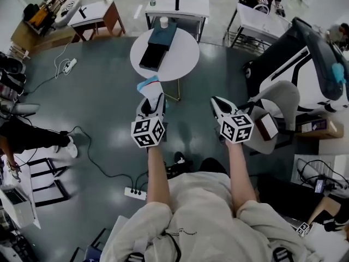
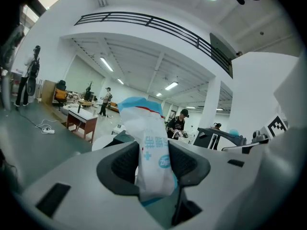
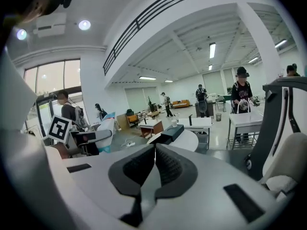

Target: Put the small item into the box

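Round table bearing the dark box ahead: left gripper, clamped on the packet, should release only once above it; right gripper closed, empty.

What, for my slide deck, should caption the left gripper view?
Left gripper shut on a white-and-blue packet that sticks out past its jaws.

Box lies on tabletop, left of centre, with cup just behind it. Before the tabletop, over the floor: left gripper with packet between its jaws, right gripper alongside, apart.
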The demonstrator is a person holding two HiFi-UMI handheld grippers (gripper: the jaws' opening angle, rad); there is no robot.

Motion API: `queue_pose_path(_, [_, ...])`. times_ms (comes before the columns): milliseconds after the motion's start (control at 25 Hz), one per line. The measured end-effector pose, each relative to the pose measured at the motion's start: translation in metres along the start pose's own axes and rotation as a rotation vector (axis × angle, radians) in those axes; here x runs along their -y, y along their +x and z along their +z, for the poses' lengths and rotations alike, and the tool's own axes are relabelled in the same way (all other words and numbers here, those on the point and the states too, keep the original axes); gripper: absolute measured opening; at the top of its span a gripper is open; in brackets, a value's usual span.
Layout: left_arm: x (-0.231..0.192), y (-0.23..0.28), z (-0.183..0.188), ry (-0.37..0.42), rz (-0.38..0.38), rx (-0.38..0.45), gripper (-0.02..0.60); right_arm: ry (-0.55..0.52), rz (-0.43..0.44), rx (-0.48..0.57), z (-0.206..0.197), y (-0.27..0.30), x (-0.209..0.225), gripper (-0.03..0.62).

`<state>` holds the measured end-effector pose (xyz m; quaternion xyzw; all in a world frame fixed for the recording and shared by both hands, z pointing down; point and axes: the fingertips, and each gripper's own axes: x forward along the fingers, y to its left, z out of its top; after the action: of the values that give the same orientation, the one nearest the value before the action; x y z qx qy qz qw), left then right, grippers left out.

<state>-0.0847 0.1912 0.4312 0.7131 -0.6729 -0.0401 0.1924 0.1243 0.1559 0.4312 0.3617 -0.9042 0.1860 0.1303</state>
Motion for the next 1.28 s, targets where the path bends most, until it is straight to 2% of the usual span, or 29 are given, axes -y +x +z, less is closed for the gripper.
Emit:
queue_pose_path(280, [0.003,0.018,-0.017,-0.018,-0.03,-0.042,0.187,0.049,-0.06,-0.002,0.0,0.002,0.032,0.035])
queue_pose_path(560, [-0.031,0.022,-0.013,-0.02,0.064,-0.034,0.187,0.041,0.018,-0.01,0.006,0.049,0.035,0.035])
queue_pose_path(800, [-0.085,0.037,0.04,0.048,0.175,-0.007,0.187,0.058,0.141,0.036,0.053,0.127,0.016,0.035])
queue_pose_path(920, [-0.094,0.063,0.063,0.083,0.201,0.002,0.187,0.038,0.183,0.018,0.065,0.163,0.022,0.035])
queue_pose_path(1040, [-0.092,0.096,0.078,0.111,0.208,-0.013,0.187,-0.016,0.198,-0.037,0.073,0.194,0.039,0.035])
queue_pose_path(1120, [-0.09,0.122,0.087,0.111,0.219,-0.022,0.187,-0.037,0.205,-0.056,0.091,0.21,0.056,0.035])
queue_pose_path(1280, [-0.09,0.164,0.092,0.095,0.238,-0.035,0.187,0.004,0.225,-0.051,0.116,0.24,0.092,0.035])
